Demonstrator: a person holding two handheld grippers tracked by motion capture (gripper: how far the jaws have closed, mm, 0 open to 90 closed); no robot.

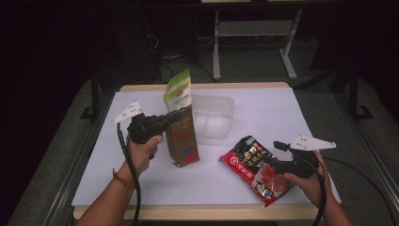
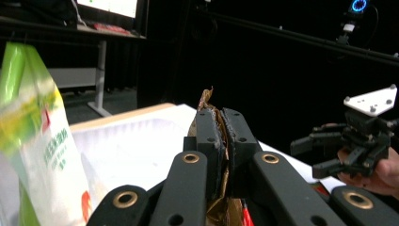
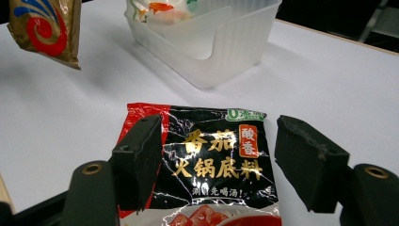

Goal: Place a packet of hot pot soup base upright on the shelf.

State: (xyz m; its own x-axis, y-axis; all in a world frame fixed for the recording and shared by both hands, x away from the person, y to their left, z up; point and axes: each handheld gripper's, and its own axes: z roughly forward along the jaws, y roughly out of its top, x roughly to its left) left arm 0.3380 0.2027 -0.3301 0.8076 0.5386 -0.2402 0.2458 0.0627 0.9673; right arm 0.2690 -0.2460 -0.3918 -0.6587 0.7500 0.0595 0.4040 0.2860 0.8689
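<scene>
High view shows the left gripper (image 1: 175,116) pinching the limp brown pouch (image 1: 184,141) by its top seam mid-table, while the right gripper (image 1: 277,147), jaws spread, straddles the red-black sachet (image 1: 251,165) near the front edge

Bright table, dark surround, perhaps blurred.

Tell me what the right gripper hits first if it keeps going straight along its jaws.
Probably the red and black sauce packet lying between the right gripper's open jaws; beyond it stands the clear plastic bin.
</scene>
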